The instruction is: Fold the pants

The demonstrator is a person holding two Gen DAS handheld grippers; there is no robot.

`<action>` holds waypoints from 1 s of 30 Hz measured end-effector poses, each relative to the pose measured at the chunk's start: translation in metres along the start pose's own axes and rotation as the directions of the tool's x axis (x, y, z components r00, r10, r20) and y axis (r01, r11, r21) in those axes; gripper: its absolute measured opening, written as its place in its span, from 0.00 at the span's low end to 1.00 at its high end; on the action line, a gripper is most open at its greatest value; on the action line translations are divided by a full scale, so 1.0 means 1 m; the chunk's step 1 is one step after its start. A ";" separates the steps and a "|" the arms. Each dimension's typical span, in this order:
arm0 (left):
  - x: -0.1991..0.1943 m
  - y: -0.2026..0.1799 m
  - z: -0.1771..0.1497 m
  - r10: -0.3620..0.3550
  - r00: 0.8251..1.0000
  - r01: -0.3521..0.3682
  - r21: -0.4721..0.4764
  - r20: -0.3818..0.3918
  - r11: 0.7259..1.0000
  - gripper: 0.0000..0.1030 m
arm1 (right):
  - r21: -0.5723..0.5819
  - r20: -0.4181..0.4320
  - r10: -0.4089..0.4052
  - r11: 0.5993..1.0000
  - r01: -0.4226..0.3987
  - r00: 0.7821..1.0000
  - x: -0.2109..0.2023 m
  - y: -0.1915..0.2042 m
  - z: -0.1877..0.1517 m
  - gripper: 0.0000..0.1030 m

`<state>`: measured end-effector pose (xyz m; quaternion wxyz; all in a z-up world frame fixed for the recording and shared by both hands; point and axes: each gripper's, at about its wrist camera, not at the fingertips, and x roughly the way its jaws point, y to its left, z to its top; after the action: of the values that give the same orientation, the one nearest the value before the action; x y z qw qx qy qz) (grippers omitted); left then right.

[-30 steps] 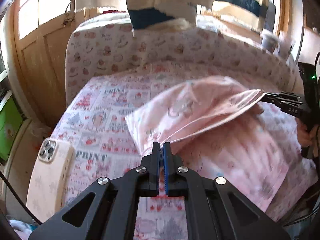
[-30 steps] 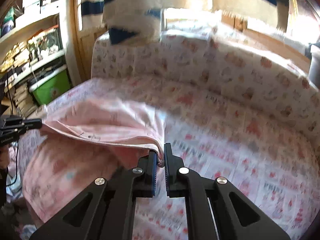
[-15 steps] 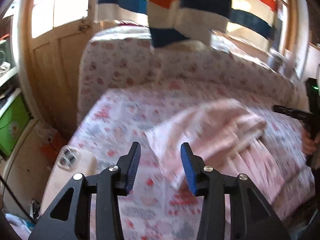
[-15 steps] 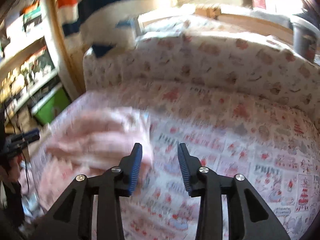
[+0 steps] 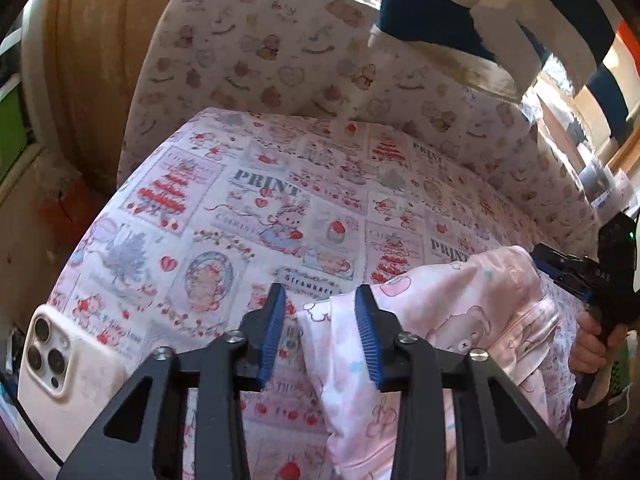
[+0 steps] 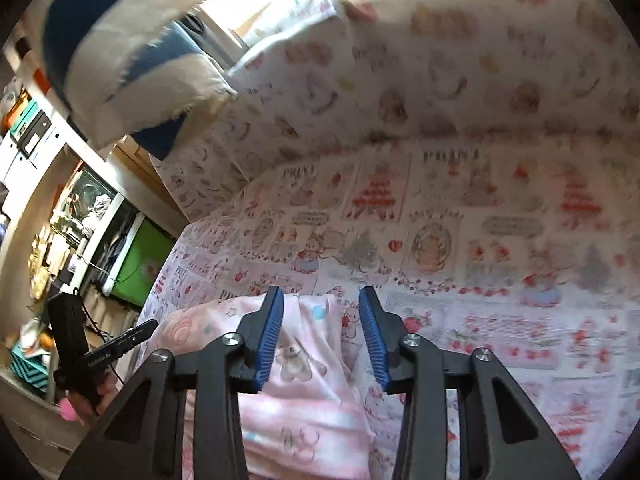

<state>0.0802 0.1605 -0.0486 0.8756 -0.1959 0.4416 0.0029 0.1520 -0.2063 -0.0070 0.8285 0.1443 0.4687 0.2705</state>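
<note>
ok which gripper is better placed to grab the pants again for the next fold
Right, marginally. The right gripper is open with the pink pants centred between its fingers; the left gripper, also open, straddles only their edge.

Both the left gripper (image 5: 320, 336) and right gripper (image 6: 321, 338) tilt downward, jaws parted and just closing a little, gripping nothing

Bed with printed sheet (image 5: 256, 208), patterned padded headboard (image 5: 256, 44) behind. Wooden door (image 5: 96, 60) at left. Striped blanket (image 5: 500, 20) hangs above. Cluttered shelves (image 6: 60, 240), green bin (image 6: 140, 260). White phone (image 5: 60, 364) on sheet. Warm sunlight.
</note>
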 end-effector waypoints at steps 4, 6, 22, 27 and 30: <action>0.002 -0.001 0.000 -0.001 1.000 0.001 -0.023 0.014 1.000 0.00 | -0.008 -0.052 0.026 1.000 -0.027 0.998 0.017 0.002 -0.006 0.03; -0.007 -0.004 -0.002 0.047 0.996 -0.046 -0.012 0.070 0.999 0.00 | -0.051 -0.025 -0.032 0.998 0.031 0.999 0.018 0.010 -0.011 0.02; 0.003 -0.003 -0.010 0.037 0.999 -0.037 0.007 -0.023 0.999 0.30 | -0.173 0.153 -0.282 0.936 0.307 0.947 -0.007 0.029 -0.015 0.01; 0.001 -0.011 -0.013 0.004 1.000 -0.005 0.025 0.008 1.000 0.00 | -0.163 0.082 -0.287 0.941 0.297 0.954 0.012 0.014 -0.015 0.01; -0.017 -0.022 -0.014 0.069 0.991 -0.079 0.082 0.116 0.993 0.00 | -0.143 0.083 -0.267 0.950 0.277 0.960 0.009 0.010 -0.013 0.01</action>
<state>0.0634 0.1383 -0.0356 0.9061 -0.1407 0.3980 0.0273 0.1414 -0.1927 -0.0155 0.8808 0.0225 0.4356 0.1842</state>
